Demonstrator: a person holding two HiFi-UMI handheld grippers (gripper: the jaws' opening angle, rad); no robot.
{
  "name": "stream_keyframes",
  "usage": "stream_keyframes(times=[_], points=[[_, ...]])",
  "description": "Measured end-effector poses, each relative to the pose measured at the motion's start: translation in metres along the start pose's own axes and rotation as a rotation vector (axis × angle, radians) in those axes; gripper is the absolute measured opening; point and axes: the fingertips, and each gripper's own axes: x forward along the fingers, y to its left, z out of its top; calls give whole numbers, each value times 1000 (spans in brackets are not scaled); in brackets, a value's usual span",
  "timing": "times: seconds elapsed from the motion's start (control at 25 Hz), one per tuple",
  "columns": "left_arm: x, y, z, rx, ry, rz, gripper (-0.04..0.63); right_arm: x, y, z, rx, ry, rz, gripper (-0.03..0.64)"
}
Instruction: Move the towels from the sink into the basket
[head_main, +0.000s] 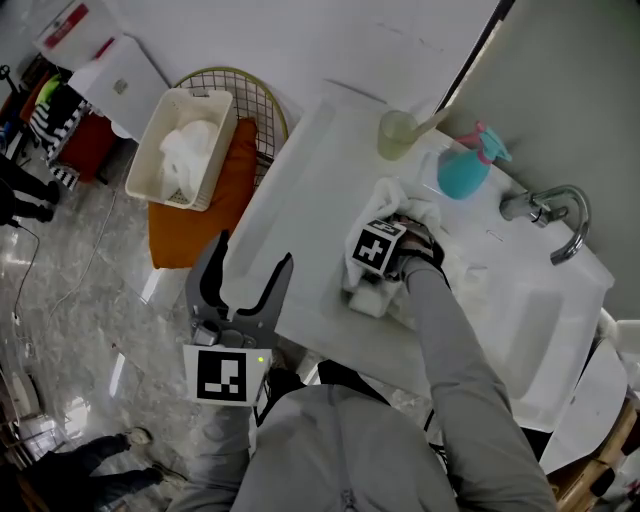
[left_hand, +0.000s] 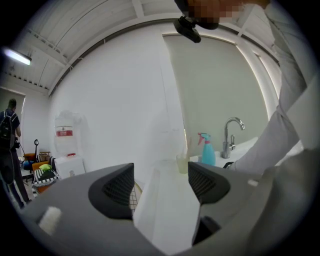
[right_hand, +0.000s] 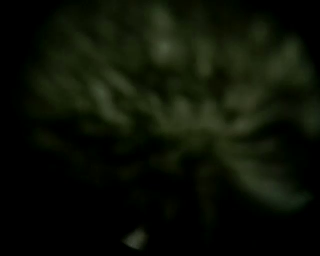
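A white towel (head_main: 403, 197) lies bunched in the white sink (head_main: 500, 305), under my right gripper (head_main: 383, 222). That gripper points down into the cloth, so its jaws are hidden; only its marker cube and the gloved hand show. The right gripper view is dark and blurred, filled with what looks like cloth (right_hand: 170, 110). My left gripper (head_main: 250, 262) hangs open and empty off the counter's near-left edge; its pads (left_hand: 119, 187) stand wide apart. The cream basket (head_main: 152, 150) sits at the far left and holds a white towel (head_main: 190, 148).
The basket rests on an orange cushion (head_main: 200, 215) over a round wire frame (head_main: 255, 100). On the counter stand a cup (head_main: 397, 133) and a teal spray bottle (head_main: 462, 170); a chrome faucet (head_main: 560, 215) stands at the sink's right. People stand on the floor at left.
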Motion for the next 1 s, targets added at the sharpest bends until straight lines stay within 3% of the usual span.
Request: stream_keyframes(times=[0.24,0.56,0.72,1.0], points=[[2,5,-4,-6,11,3,368,2,3,0,28,33,69,552],[6,0,-4,-9,7,-11,368,-9,13,2,-33,13,92,312],[6,0,-5,-13,4,-14,368,-11,28,-1,-86,1,99,239],[-1,4,-3,-15,-10,-18,368,-34,33,-4,-48,-144,-2,212]])
